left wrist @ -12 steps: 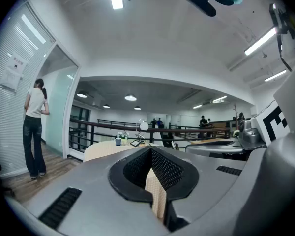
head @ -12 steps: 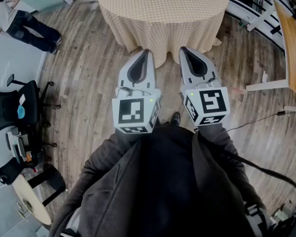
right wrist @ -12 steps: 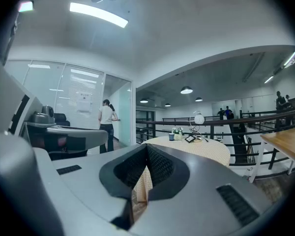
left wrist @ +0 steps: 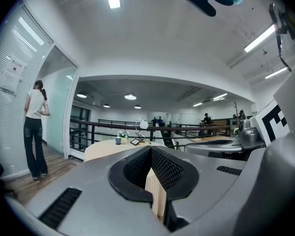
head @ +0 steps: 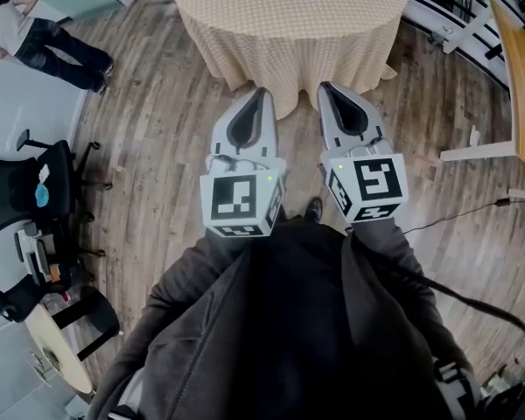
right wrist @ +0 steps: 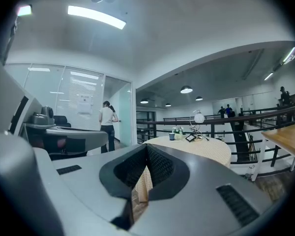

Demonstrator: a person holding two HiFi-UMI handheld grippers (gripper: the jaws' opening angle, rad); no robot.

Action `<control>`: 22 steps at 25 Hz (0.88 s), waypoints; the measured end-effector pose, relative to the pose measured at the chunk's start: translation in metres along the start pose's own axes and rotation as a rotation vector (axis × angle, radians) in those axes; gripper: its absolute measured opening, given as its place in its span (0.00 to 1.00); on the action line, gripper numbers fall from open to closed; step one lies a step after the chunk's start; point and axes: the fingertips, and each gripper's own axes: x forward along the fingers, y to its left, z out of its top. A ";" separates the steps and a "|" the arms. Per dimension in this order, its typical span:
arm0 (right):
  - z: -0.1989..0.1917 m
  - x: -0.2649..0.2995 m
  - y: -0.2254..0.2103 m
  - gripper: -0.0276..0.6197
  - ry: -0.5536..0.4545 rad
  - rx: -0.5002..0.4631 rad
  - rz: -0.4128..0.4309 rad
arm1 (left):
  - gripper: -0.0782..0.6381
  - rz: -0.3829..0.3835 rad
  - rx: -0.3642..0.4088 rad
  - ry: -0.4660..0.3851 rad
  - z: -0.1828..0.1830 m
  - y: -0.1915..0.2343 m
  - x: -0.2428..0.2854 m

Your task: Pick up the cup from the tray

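Nothing of the pick-up is done yet, as I read it. My left hand-held gripper (head: 261, 93) and right hand-held gripper (head: 326, 87) both point level at the round bench with the beige checked cloth (head: 289, 33). Each has its jaws pressed together on nothing. The small blue cup (right wrist: 171, 136) stands well away on the bench top, near a white globe lamp (right wrist: 199, 118). Everything is left to do: approach, open one hand-held gripper, close on the cup, lift. I cannot make out a tray under the cup, as it is too small in both gripper views. The head view cuts off that part of the bench.
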 end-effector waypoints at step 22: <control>-0.045 -0.035 -0.063 0.05 0.020 0.188 -0.005 | 0.11 -0.005 0.050 0.079 -0.027 -0.071 0.019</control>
